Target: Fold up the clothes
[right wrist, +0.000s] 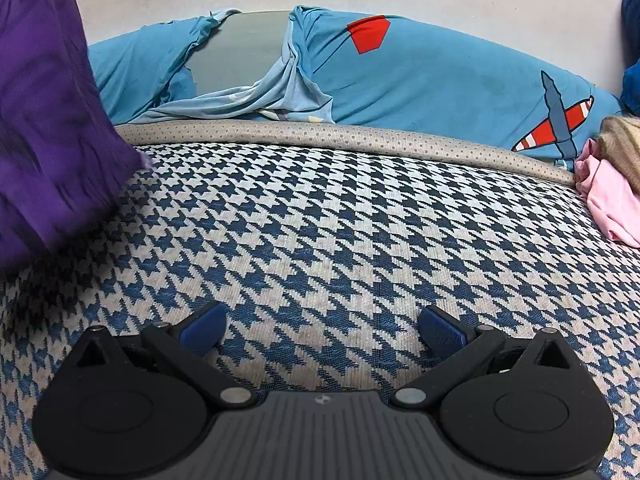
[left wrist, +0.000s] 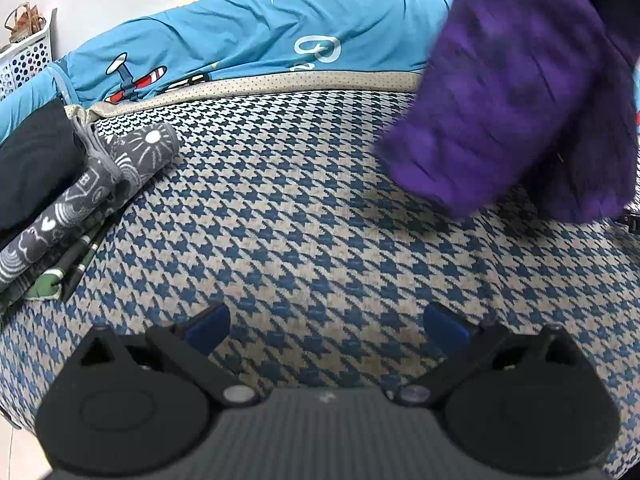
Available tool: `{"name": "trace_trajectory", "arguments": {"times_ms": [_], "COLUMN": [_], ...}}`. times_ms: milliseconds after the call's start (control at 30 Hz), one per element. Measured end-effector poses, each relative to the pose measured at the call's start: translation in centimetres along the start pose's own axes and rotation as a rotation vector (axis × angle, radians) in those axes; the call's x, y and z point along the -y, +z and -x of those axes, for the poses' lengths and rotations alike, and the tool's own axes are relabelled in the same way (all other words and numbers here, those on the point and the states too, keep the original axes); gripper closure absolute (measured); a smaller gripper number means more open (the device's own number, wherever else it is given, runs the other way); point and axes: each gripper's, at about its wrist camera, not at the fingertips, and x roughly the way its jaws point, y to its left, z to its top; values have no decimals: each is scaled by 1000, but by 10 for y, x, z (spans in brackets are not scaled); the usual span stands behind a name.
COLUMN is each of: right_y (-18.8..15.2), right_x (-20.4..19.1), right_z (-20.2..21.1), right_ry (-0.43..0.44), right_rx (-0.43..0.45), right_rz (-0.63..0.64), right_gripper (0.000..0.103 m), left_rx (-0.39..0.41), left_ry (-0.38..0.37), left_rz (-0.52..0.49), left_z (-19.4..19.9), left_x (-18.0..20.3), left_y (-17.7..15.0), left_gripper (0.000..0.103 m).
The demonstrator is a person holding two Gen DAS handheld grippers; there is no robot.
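A purple garment (left wrist: 516, 96) hangs blurred above the houndstooth surface (left wrist: 304, 216), at the upper right of the left wrist view and the left edge of the right wrist view, purple garment (right wrist: 44, 120). What holds it up is out of frame. My left gripper (left wrist: 327, 326) is open, nothing between its blue pads, pointing down at the bare houndstooth cloth. My right gripper (right wrist: 322, 326) is open too and empty, over the same houndstooth surface (right wrist: 340, 232).
A blue aeroplane-print cover (left wrist: 240, 40) lies along the back, against a white wall. A rolled grey patterned garment (left wrist: 96, 184) and dark clothes (left wrist: 32, 160) lie at left, beside a white basket (left wrist: 24, 60). Pink cloth (right wrist: 608, 200) and a tan knit (right wrist: 624, 144) sit at right.
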Motion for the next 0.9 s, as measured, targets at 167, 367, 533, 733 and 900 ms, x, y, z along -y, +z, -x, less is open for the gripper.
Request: {"name": "trace_trajectory", "arguments": {"times_ms": [167, 367, 533, 733, 900], "right_y": [0, 0, 0, 0, 0], "right_x": [0, 0, 0, 0, 0], "right_z": [0, 0, 0, 0, 0], "right_ry": [0, 0, 0, 0, 0], "right_rx": [0, 0, 0, 0, 0], "right_rz": [0, 0, 0, 0, 0], "right_gripper": [0, 0, 0, 0, 0], "left_rx": [0, -4, -7, -13, -19], "left_ry": [-5, -2, 5, 19, 38], "left_rz": [2, -3, -3, 6, 5], "left_z": [-1, -3, -4, -5, -6], "left_x": [2, 5, 6, 6, 9], "left_y": [1, 0, 1, 1, 2], "left_gripper": [0, 0, 0, 0, 0]}}
